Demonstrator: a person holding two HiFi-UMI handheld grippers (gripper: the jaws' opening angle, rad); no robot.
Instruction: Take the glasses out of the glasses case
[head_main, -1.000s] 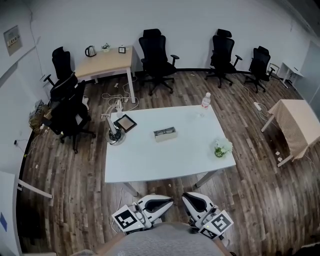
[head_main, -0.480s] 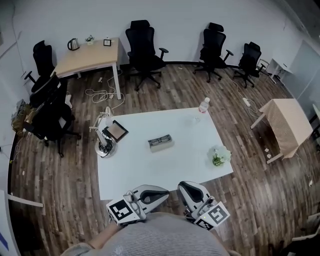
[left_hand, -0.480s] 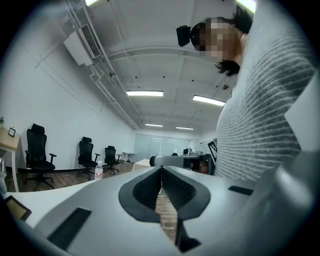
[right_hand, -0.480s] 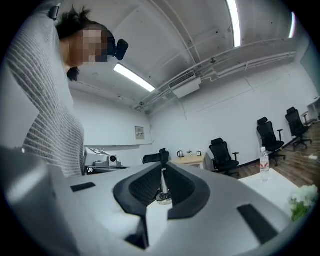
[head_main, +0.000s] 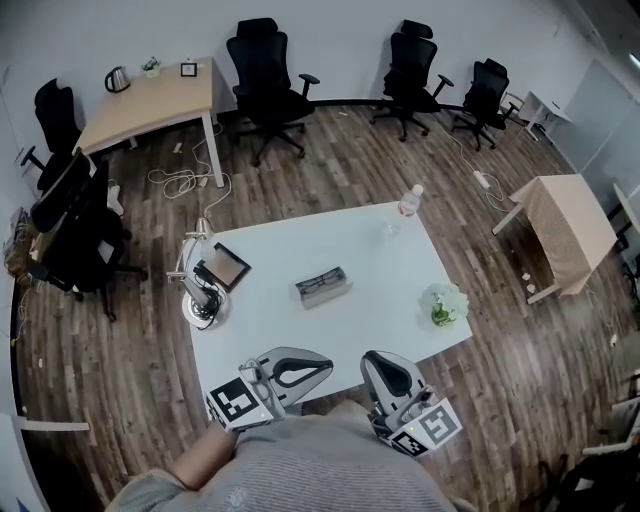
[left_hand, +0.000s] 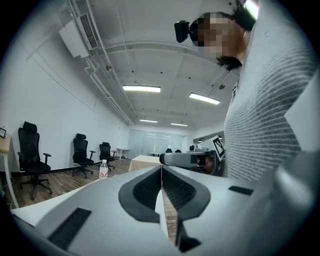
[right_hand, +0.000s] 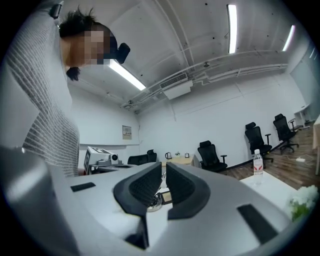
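The glasses case (head_main: 323, 287) lies shut-looking and grey near the middle of the white table (head_main: 280, 330); I cannot see any glasses. Both grippers hover at the table's near edge, well short of the case, and point toward each other. My left gripper (head_main: 318, 366) (left_hand: 161, 167) has its jaws pressed together with nothing between them. My right gripper (head_main: 372, 360) (right_hand: 164, 165) has its jaws nearly together with only a thin slit, also empty. The case is hidden in both gripper views.
A water bottle (head_main: 411, 200) stands at the table's far right corner, a small flower pot (head_main: 445, 303) at its right edge, and a lamp base (head_main: 203, 308) with a framed pad (head_main: 225, 268) at its left. Black office chairs (head_main: 262, 68) and a wooden desk (head_main: 150, 100) stand beyond.
The person has stepped closer to the table. Both grippers have moved forward from over the floor to the table's near edge, still shut.
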